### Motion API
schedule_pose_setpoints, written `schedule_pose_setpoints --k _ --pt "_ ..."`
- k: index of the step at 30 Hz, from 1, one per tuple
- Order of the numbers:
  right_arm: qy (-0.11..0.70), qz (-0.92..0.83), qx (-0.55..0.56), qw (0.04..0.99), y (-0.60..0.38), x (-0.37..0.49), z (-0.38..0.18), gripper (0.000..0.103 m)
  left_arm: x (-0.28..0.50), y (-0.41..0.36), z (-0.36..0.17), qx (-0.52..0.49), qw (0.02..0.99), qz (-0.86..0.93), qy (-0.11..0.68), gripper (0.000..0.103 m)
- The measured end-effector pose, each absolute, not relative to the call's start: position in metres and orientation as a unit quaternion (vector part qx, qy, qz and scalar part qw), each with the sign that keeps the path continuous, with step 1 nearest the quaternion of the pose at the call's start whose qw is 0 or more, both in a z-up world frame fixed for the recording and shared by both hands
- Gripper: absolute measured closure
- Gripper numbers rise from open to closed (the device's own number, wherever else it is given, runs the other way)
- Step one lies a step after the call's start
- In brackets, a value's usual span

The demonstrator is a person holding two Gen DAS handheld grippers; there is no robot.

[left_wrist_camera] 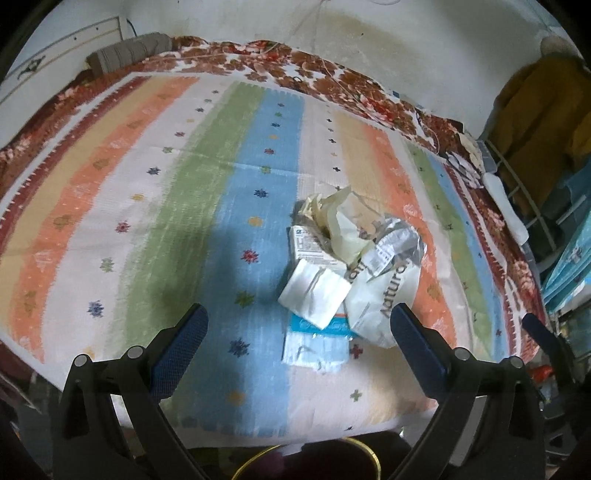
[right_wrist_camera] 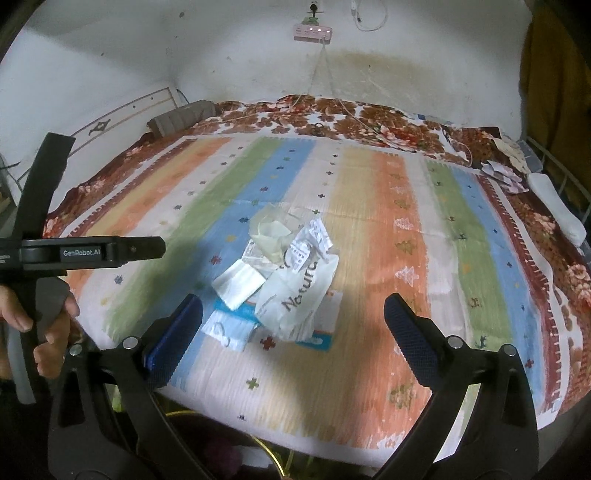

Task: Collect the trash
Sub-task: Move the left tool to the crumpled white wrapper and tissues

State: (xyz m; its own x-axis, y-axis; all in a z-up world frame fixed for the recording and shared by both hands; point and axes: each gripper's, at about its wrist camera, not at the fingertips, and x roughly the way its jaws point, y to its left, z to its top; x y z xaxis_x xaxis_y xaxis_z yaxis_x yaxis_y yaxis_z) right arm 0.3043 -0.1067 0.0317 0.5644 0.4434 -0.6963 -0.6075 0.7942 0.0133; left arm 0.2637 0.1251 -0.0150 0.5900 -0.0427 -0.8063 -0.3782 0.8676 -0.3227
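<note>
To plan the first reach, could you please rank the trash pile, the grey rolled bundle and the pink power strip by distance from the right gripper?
From the right gripper:
1. Trash pile, just ahead on the bedspread.
2. Grey rolled bundle, far left bed edge.
3. Pink power strip, up on the wall.

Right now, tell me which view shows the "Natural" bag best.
Right wrist: the white "Natural" bag lies unobstructed, its lettering readable. Left wrist shows the same bag with its lower edge behind a gripper finger.

The striped bedspread (right_wrist_camera: 399, 206) lies bare all around the trash pile (right_wrist_camera: 280, 280), open on every side; the left gripper (left_wrist_camera: 299, 332) and right gripper (right_wrist_camera: 293, 317), both spread wide, hang apart from it; small clutter (right_wrist_camera: 506, 173) sits well off by the far edge.
</note>
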Motion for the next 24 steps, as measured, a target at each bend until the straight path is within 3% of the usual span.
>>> schedule_pose_setpoints --k 15,24 --pt "0.375 0.311 -0.097 0.868 -0.079 0.355 0.01 0.021 0.325 0.144 -0.038 -0.276 0.839 0.088 0.461 0.01" --pt "0.389 0.311 -0.118 0.859 -0.063 0.385 -0.015 0.032 0.356 0.153 -0.052 -0.284 0.832 0.073 0.471 0.022"
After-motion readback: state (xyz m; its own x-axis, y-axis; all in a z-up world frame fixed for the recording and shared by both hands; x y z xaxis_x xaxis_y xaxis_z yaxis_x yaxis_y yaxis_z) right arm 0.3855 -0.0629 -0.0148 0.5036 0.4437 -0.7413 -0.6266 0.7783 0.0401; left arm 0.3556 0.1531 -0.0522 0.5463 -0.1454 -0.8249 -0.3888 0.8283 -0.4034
